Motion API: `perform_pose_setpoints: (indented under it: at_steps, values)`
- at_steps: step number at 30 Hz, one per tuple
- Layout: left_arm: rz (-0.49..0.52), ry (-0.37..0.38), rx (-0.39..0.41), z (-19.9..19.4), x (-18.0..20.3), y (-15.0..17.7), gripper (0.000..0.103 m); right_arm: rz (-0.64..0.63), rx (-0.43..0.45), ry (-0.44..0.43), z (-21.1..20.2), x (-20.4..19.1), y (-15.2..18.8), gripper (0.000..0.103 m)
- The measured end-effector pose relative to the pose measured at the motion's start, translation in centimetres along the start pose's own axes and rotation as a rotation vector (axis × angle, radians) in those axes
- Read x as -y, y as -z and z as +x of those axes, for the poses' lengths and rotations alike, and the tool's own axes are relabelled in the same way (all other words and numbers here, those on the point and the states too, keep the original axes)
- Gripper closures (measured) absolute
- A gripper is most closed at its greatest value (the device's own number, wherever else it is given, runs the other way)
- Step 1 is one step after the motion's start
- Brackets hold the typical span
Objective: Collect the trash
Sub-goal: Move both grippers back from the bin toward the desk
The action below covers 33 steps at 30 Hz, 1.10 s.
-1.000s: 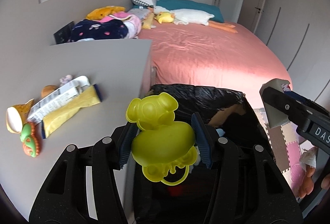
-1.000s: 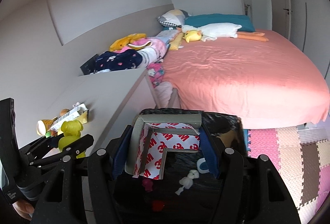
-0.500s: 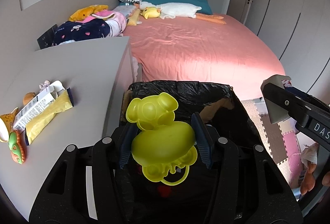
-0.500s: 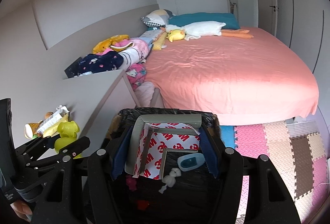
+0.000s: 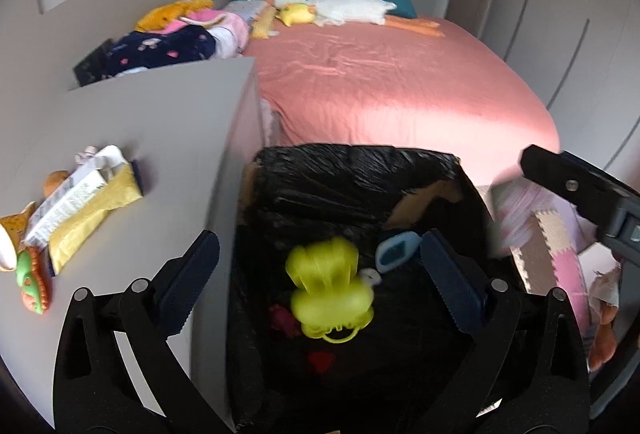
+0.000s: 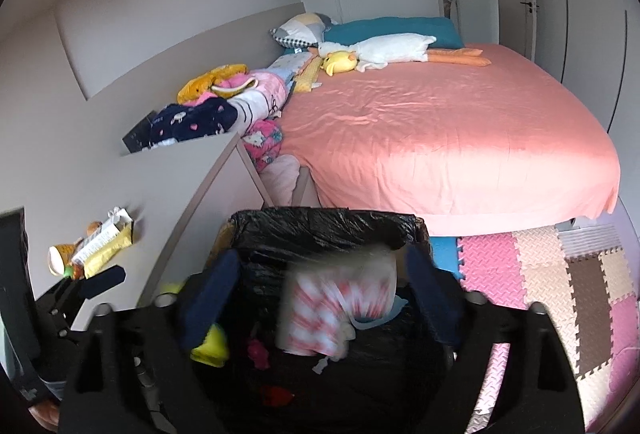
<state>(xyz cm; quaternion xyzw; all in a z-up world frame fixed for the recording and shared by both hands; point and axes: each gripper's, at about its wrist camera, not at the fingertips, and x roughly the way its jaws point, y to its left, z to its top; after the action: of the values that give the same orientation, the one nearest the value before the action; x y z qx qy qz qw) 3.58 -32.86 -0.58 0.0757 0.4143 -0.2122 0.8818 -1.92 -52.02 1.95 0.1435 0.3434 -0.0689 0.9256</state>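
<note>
A bin lined with a black bag (image 5: pixel 360 170) (image 6: pixel 320 222) stands between the grey desk and the bed. My left gripper (image 5: pixel 320 270) is open above it, and a yellow-green plastic toy (image 5: pixel 330 290) is blurred, falling free into the bin. My right gripper (image 6: pixel 324 290) is open too, and a red-and-white 3M adhesive backing piece (image 6: pixel 332 310) is blurred, dropping between its fingers. The yellow toy also shows in the right wrist view (image 6: pixel 210 346). A blue-grey gadget (image 5: pixel 396 252) and small red bits lie inside the bin.
On the grey desk (image 5: pixel 160 122) lie a yellow packet (image 5: pixel 92 214), a white box (image 5: pixel 76 194) and a green-orange toy (image 5: pixel 34 286). A pink bed (image 6: pixel 440 138) with plush toys is behind. Foam floor mats (image 6: pixel 560 286) lie to the right.
Both grippers have opened over the bin. The yellow toy has left my left gripper and the 3M piece my right; both are falling into the bag.
</note>
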Motion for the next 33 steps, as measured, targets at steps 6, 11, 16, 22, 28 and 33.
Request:
perform_pose_setpoints:
  at_steps: [6,11,16,22,28,33]
  values:
    - [-0.024,-0.008,-0.025,0.1,-0.7,0.1,0.006,0.004,0.006,-0.002,-0.3,0.0,0.0,0.015]
    - [-0.007,-0.019,-0.016,-0.2,-0.6,0.2,0.006,0.007,0.003,-0.004,-0.3,-0.1,0.0,0.015]
    - [-0.008,-0.026,-0.015,-0.4,-0.8,0.4,0.006,0.003,-0.002,-0.008,-0.2,-0.5,0.0,0.015]
    - [-0.018,-0.047,-0.018,-0.5,-1.8,0.7,0.006,-0.011,-0.012,-0.028,0.3,-1.5,0.2,0.015]
    - [-0.04,-0.077,-0.012,-1.0,-3.6,1.1,0.006,-0.036,-0.019,-0.06,0.9,-3.4,0.3,0.015]
    - [-0.073,-0.105,-0.009,-1.5,-5.7,1.4,0.006,-0.059,-0.027,-0.084,1.6,-5.2,0.4,0.015]
